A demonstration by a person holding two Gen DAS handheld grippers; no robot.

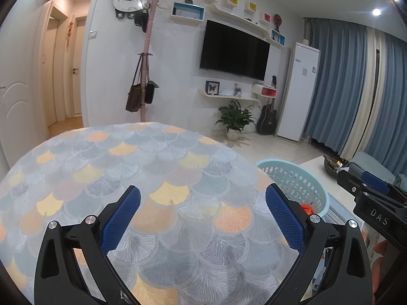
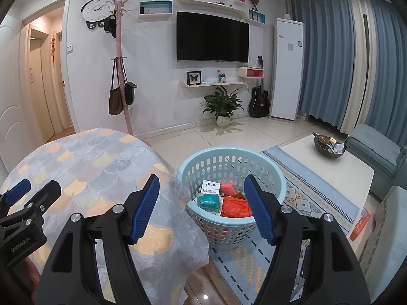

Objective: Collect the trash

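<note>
Nearest in the right wrist view, the right gripper (image 2: 202, 208) hangs with its blue pads spread wide and nothing between them, tilted a little downward and aimed past the table's edge at the pale blue basket (image 2: 276, 178) in the lower centre of the frame. The left gripper (image 1: 203, 218) is likewise spread and empty, pointed over the round table (image 1: 76, 167), whose patterned cloth shows no trash anywhere in sight. The collected pieces lie inside the basket: a teal packet (image 2: 209, 201), orange wrappers (image 2: 235, 207) and a white card (image 2: 210, 187). The likeliest slip from here is a wasted or mistaken reach: with the cloth bare, either tool could close on the fabric and drag it, or the right one could dip into the basket and lift out what already belongs there. The basket stands just beside the table on the rug (image 2: 318, 185), so a careless sweep might also knock its rim. Farther off, a bowl (image 2: 328, 146) on the low white table (image 2: 356, 175) at the right holds small items that may be mistaken for trash.
</note>
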